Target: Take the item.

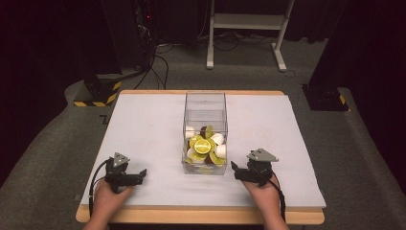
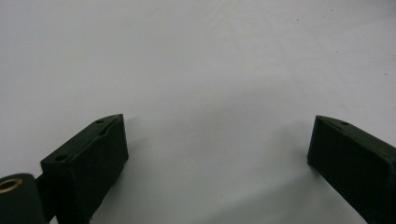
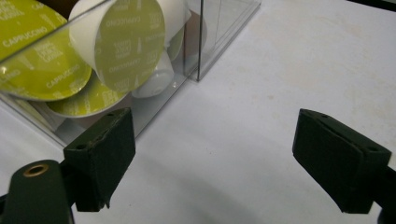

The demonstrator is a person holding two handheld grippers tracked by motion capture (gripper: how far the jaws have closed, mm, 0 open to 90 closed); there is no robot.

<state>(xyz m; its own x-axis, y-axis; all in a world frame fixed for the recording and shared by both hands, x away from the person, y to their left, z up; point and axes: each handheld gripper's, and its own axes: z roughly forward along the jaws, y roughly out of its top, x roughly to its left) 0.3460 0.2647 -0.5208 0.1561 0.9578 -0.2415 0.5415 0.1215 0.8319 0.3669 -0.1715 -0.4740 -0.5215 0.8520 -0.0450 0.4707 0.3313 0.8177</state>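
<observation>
Clear box (image 1: 205,132) sits mid-table on the white mat (image 1: 143,124), holding coffee pods (image 1: 203,146) with green lids. Left gripper (image 1: 141,173) jaws spread, empty, over bare mat. Right gripper (image 1: 234,168) jaws spread, empty, just beside the box's near corner; nothing between them

black jaws, grey plates, seemingly black cables

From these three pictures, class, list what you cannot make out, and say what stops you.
- Lower coffee capsules in the clear box: high view, covered by the capsules on top, so no count.
- Capsule lid print: high view, too small; right gripper view, cut off by the top and left edges.
- Left tongs: table surface ahead, box outside the frame.
</observation>
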